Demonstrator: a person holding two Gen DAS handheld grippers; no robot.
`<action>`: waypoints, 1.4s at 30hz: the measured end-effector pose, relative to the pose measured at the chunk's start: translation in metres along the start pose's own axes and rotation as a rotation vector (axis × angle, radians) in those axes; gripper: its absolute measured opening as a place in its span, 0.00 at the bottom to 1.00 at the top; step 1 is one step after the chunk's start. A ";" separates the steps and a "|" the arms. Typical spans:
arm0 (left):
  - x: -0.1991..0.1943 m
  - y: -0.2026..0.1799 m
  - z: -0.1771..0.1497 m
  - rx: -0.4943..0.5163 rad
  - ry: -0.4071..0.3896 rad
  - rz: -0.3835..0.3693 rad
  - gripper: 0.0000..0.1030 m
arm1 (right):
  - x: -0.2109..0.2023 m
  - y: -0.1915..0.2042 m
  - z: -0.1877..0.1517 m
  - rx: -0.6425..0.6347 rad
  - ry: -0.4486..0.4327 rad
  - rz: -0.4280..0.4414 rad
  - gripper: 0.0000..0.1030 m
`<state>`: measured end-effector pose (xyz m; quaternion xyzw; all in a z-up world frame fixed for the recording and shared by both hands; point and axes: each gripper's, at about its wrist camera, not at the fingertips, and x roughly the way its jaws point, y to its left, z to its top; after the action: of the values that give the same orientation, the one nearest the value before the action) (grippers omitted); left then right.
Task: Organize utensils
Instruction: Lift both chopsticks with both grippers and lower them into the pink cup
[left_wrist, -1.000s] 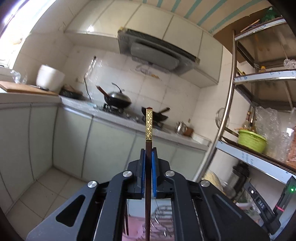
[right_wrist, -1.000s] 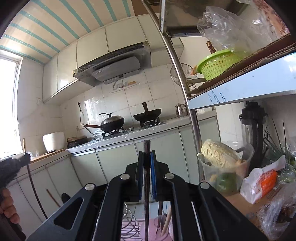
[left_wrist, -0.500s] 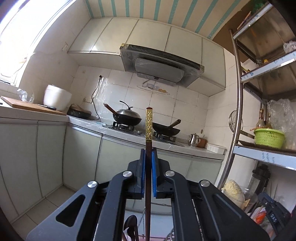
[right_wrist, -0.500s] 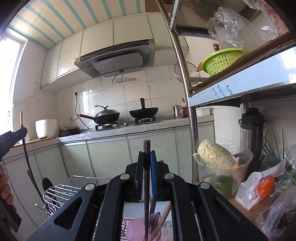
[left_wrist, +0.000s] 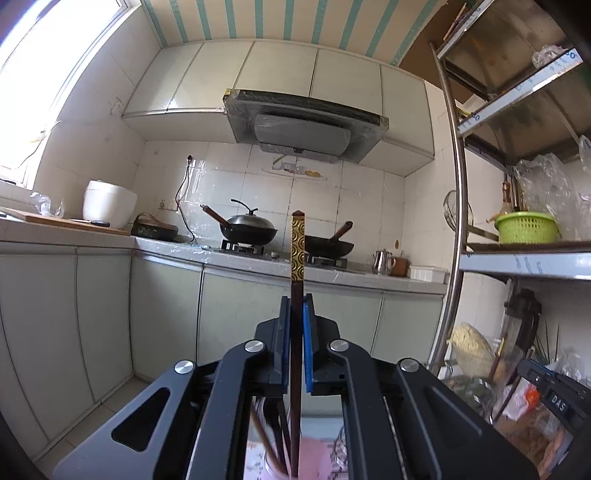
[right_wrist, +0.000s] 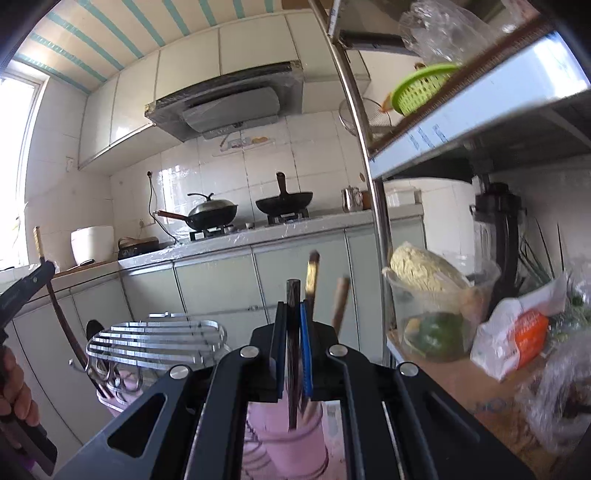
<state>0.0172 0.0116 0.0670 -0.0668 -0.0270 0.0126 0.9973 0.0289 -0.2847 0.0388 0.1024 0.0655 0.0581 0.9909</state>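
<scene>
Left gripper (left_wrist: 296, 314): black two-finger claw with blue pads, jaws closed tight on a dark brown wooden chopstick with a gold patterned top (left_wrist: 297, 258)
Gold-topped chopstick: upright between the pads, gold end above the fingers, lower end reaching down to the rim of a pale pink plastic utensil cup (left_wrist: 314, 458); whether its tip is inside cannot be told
Right gripper (right_wrist: 293, 325): same black claw, jaws pinched on a plain dark brown chopstick (right_wrist: 293, 369)
Plain chopstick: upright, blunt top just above the pads, lower end hanging over the mouth of the pink cup (right_wrist: 291, 443)
Pink cup contents: a second gold-banded chopstick (right_wrist: 312, 280) and a light wooden handle (right_wrist: 340, 299) lean out of it behind the right fingers
Wire rack: shiny oval metal rack (right_wrist: 155, 341) just left of the cup, with hooks below it
Person: a hand (right_wrist: 14, 391) at the left edge of the right view, grasping the left tool's black handle
Background: lidded black wok (left_wrist: 248, 229) and an open black pan (left_wrist: 328, 247) on the gas hob, white rice cooker (left_wrist: 109, 208) on the counter, green plastic basket (left_wrist: 526, 227) on the steel shelf
</scene>
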 end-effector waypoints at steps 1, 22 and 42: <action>-0.003 0.001 -0.005 -0.002 0.012 -0.001 0.05 | -0.001 -0.001 -0.003 0.005 0.007 -0.003 0.06; 0.011 0.024 -0.052 -0.050 0.212 0.011 0.05 | 0.022 -0.010 -0.031 0.033 0.161 0.001 0.06; 0.026 0.035 -0.047 -0.072 0.275 0.019 0.09 | 0.025 -0.006 -0.039 0.053 0.236 0.044 0.19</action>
<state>0.0454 0.0404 0.0169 -0.1040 0.1101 0.0117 0.9884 0.0488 -0.2801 -0.0034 0.1225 0.1808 0.0899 0.9717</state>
